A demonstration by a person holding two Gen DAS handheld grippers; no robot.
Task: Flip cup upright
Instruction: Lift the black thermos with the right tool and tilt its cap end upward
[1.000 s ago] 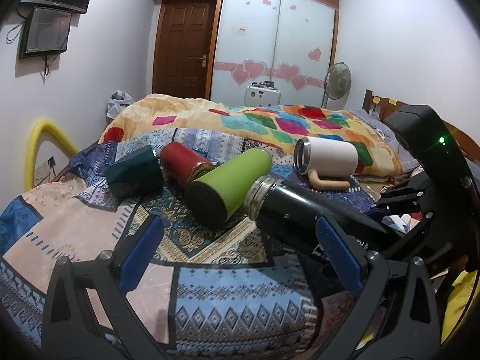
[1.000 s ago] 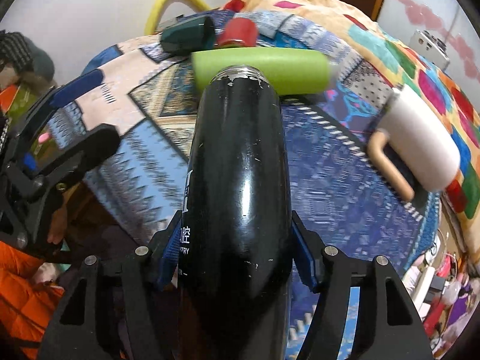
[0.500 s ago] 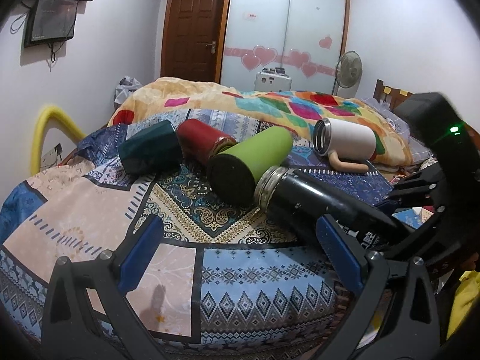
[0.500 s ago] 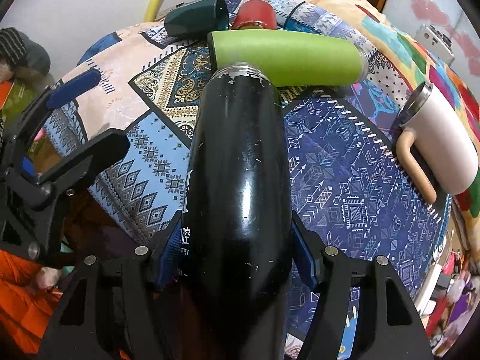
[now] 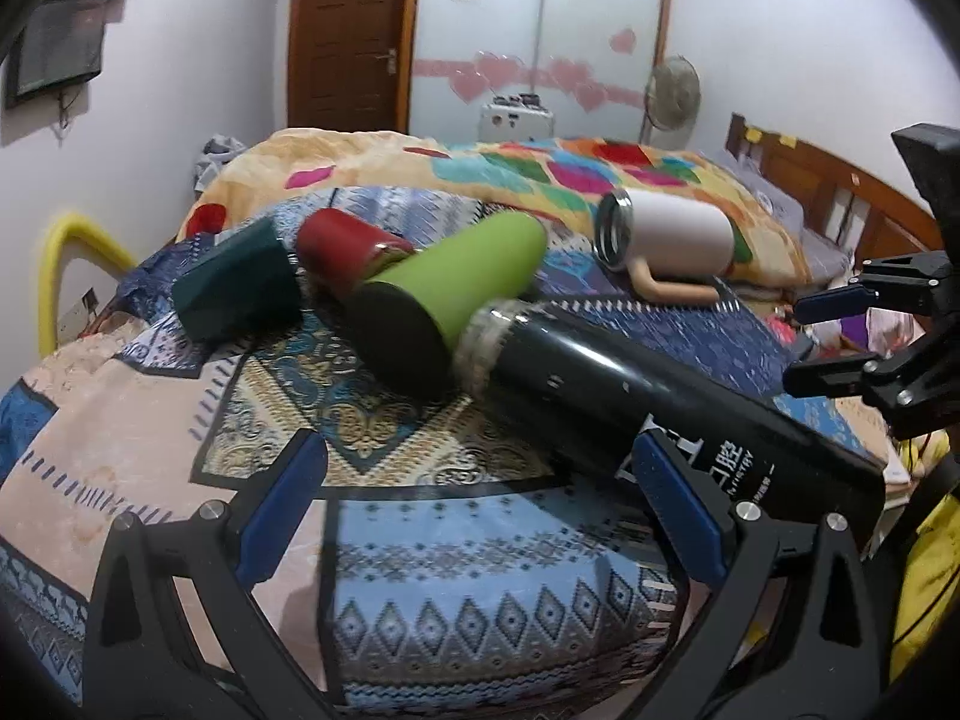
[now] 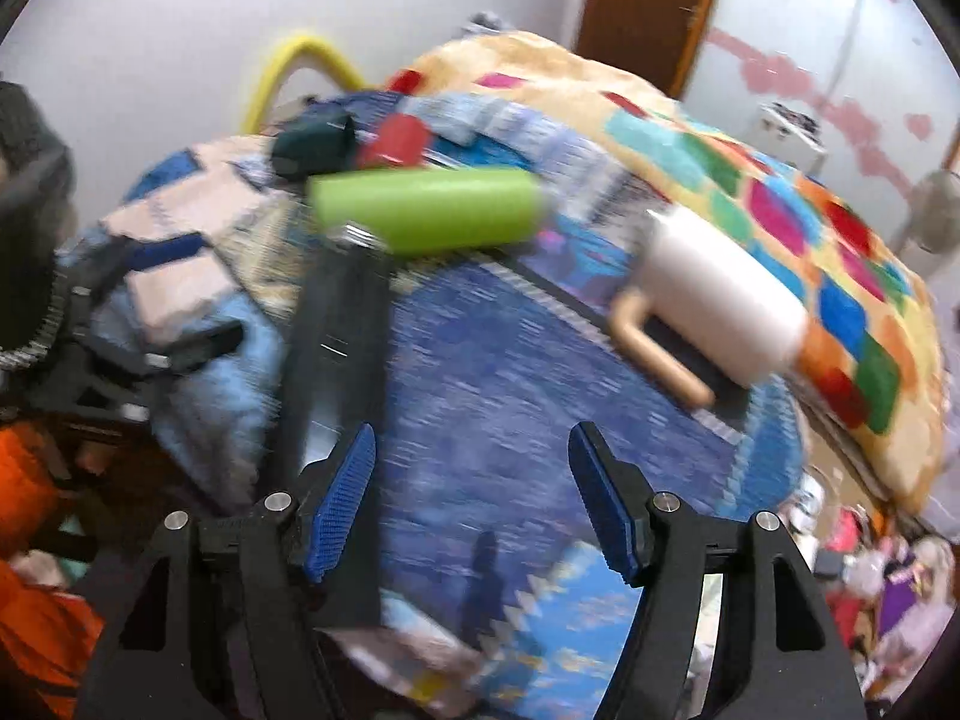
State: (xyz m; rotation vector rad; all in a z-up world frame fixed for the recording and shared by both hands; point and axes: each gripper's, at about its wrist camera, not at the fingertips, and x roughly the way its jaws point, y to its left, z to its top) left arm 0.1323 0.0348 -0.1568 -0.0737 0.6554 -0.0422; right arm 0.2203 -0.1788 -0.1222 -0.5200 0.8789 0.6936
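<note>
A black flask [image 5: 648, 396] lies on its side on the patterned bedspread, steel mouth pointing at the green cup; it also shows in the right wrist view [image 6: 342, 348]. My right gripper [image 6: 474, 504] is open and empty, with the flask just outside its left finger. My left gripper [image 5: 480, 504] is open and empty in front of the bed, its right finger [image 5: 672, 498] overlapping the flask's base end. A green cup [image 5: 456, 294], a red cup [image 5: 342, 252], a dark green cup [image 5: 240, 288] and a white mug [image 5: 672, 234] with a tan handle all lie on their sides.
A colourful quilt [image 5: 540, 168] is heaped behind the cups. A yellow hoop [image 5: 66, 252] stands at the bed's left edge. A wooden headboard [image 5: 840, 192] is at the right. A door and a wardrobe stand at the far wall.
My right gripper has opened and let go of the black flask, which now lies on the bed. The right gripper has shifted right and the view blurs. The left gripper has moved closer.
</note>
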